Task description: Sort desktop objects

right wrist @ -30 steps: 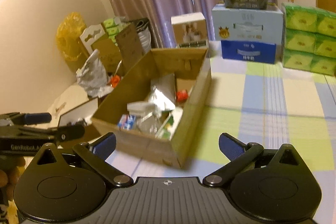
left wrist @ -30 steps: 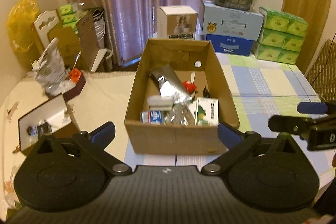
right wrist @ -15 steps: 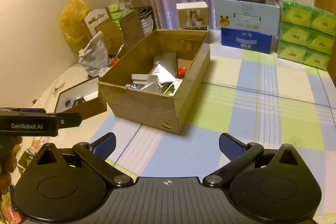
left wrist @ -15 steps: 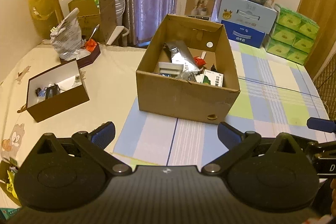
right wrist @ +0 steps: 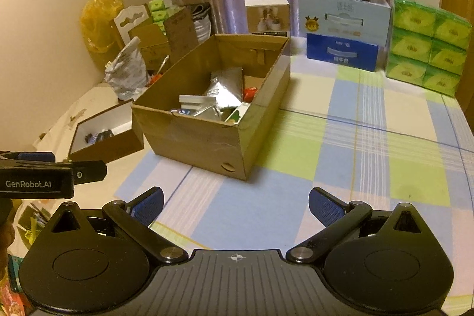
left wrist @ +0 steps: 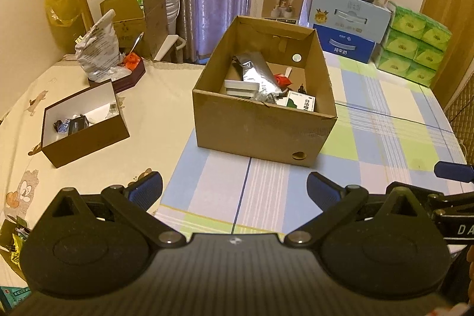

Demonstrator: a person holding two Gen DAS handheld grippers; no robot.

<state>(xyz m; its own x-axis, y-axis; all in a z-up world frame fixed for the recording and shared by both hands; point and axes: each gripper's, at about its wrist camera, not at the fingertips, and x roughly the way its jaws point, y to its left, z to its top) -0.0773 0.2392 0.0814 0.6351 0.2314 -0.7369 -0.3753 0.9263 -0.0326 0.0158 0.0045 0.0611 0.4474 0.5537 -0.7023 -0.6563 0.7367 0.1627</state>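
Hovering low over the checked surface (left wrist: 385, 144), the left gripper (left wrist: 234, 191) and right gripper (right wrist: 235, 203) both have jaws spread wide and empty. Ahead of the left jaws sits one cardboard box (left wrist: 260, 126), its long axis running away toward the curtain; a silver pouch (left wrist: 257, 73) lies lengthwise inside. One smaller brown box (left wrist: 83, 132) sits left of them. Both grippers have drawn back since a second ago, so the boxes look farther off.
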